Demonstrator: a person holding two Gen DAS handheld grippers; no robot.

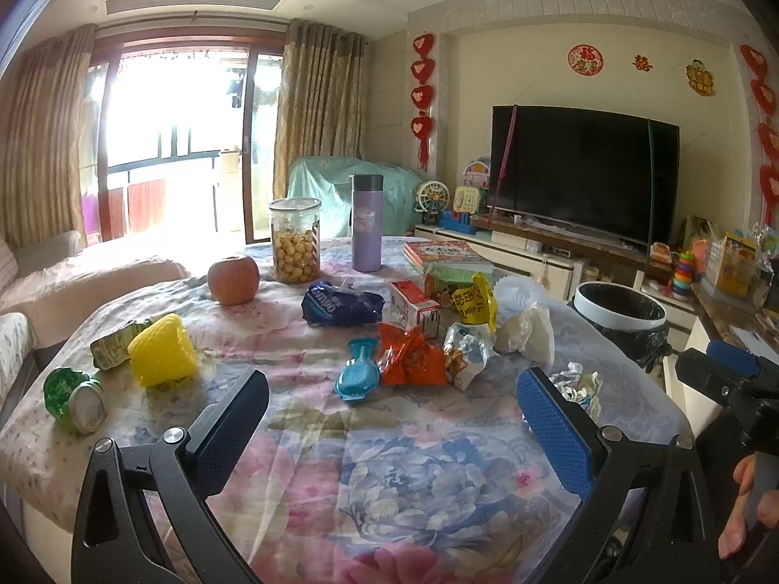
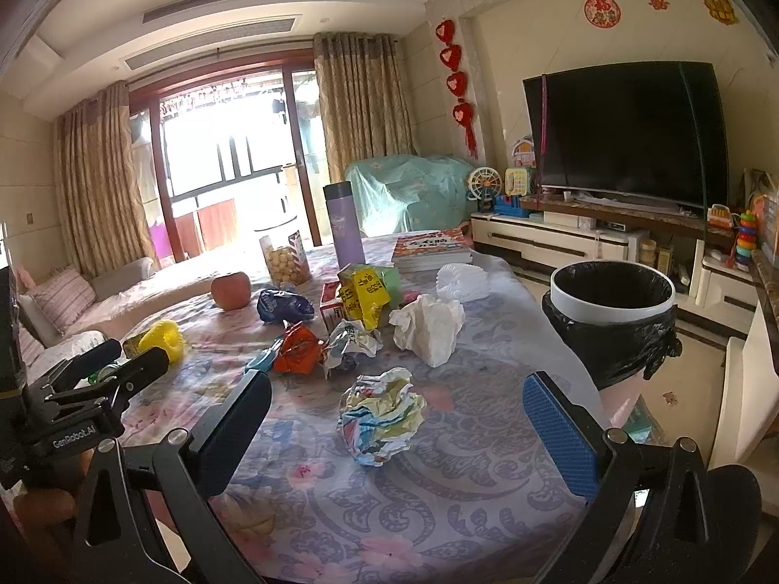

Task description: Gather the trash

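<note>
Trash lies scattered on the flowered tablecloth (image 1: 399, 477). A crumpled colourful wrapper (image 2: 382, 418) lies just ahead of my right gripper (image 2: 397, 413), which is open and empty. Beyond it lie a white tissue wad (image 2: 428, 328), a crumpled silver wrapper (image 2: 350, 340), an orange wrapper (image 2: 297, 350) and a blue bag (image 2: 285, 305). My left gripper (image 1: 392, 401) is open and empty above the cloth. A crushed green can (image 1: 75, 401), a yellow piece (image 1: 163, 350), a blue spoon-shaped item (image 1: 355, 377) and the orange wrapper (image 1: 411, 355) lie before it. A bin with a black liner (image 2: 613, 316) stands right of the table.
An apple (image 1: 233, 280), a jar of snack balls (image 1: 294, 241), a purple flask (image 1: 366, 224), books (image 1: 445, 253), a small red-and-white carton (image 1: 414, 306) and a yellow packet (image 1: 474, 301) stand farther back. A TV (image 1: 584, 170) and cabinet are at right, a sofa (image 1: 73, 282) at left.
</note>
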